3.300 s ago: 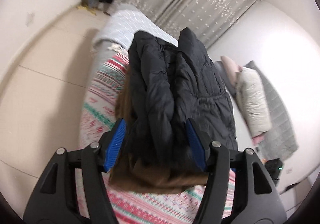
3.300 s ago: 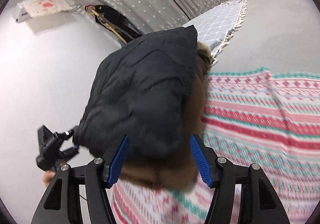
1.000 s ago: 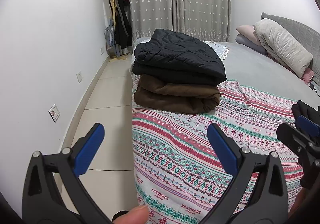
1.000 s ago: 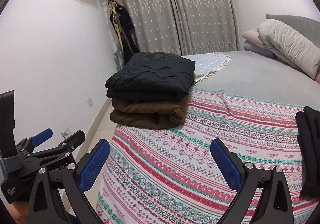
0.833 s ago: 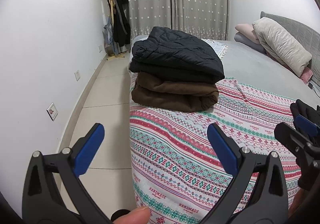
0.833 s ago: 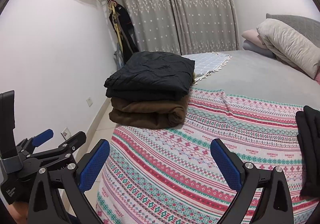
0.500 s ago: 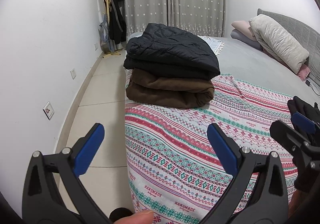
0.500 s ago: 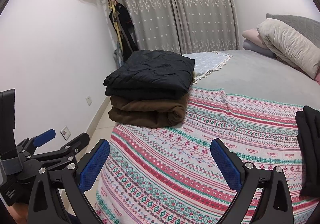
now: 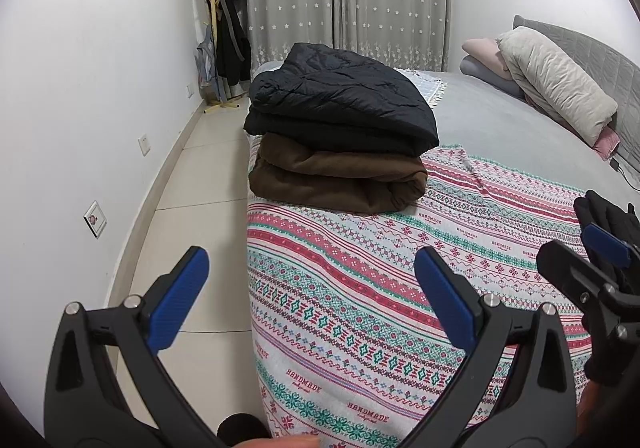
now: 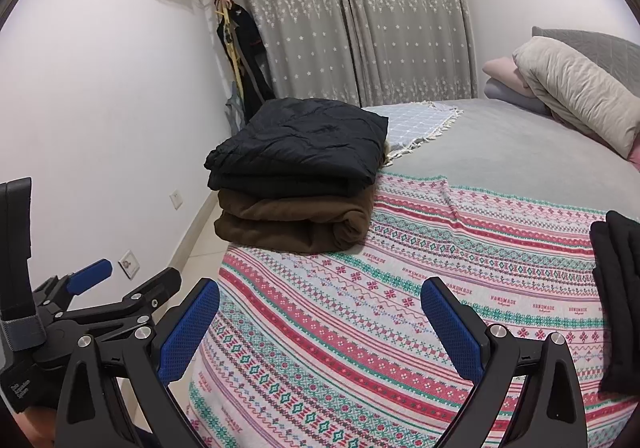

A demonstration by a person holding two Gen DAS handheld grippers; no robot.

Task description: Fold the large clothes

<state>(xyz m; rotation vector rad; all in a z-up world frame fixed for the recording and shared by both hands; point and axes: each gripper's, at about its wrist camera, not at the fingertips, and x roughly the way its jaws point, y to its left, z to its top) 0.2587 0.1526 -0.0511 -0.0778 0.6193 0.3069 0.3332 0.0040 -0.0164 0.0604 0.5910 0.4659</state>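
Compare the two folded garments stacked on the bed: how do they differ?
The black quilted jacket lies on top; the brown fleece garment sits beneath it, on the patterned blanket. The jacket looks smooth and stitched, the brown one plush. Both are folded flat.

Black jacket (image 9: 344, 100): quilted cloth with a faint sheen, top of the stack. Brown garment (image 9: 340, 176): matt, fleecy cloth, directly beneath it. Patterned blanket (image 9: 400, 288): woven cloth, matt, printed in bands. Bed sheet (image 9: 512, 136): plain grey matt cloth at 2 o'clock. Left tongs (image 9: 308, 300) and right tongs (image 10: 320, 324): matt black plastic arms, textured blue pads (image 10: 188, 332), bright metal pins. Floor (image 9: 192, 184): smooth glossy tile. Curtains (image 10: 352, 16): thin patterned cloth.
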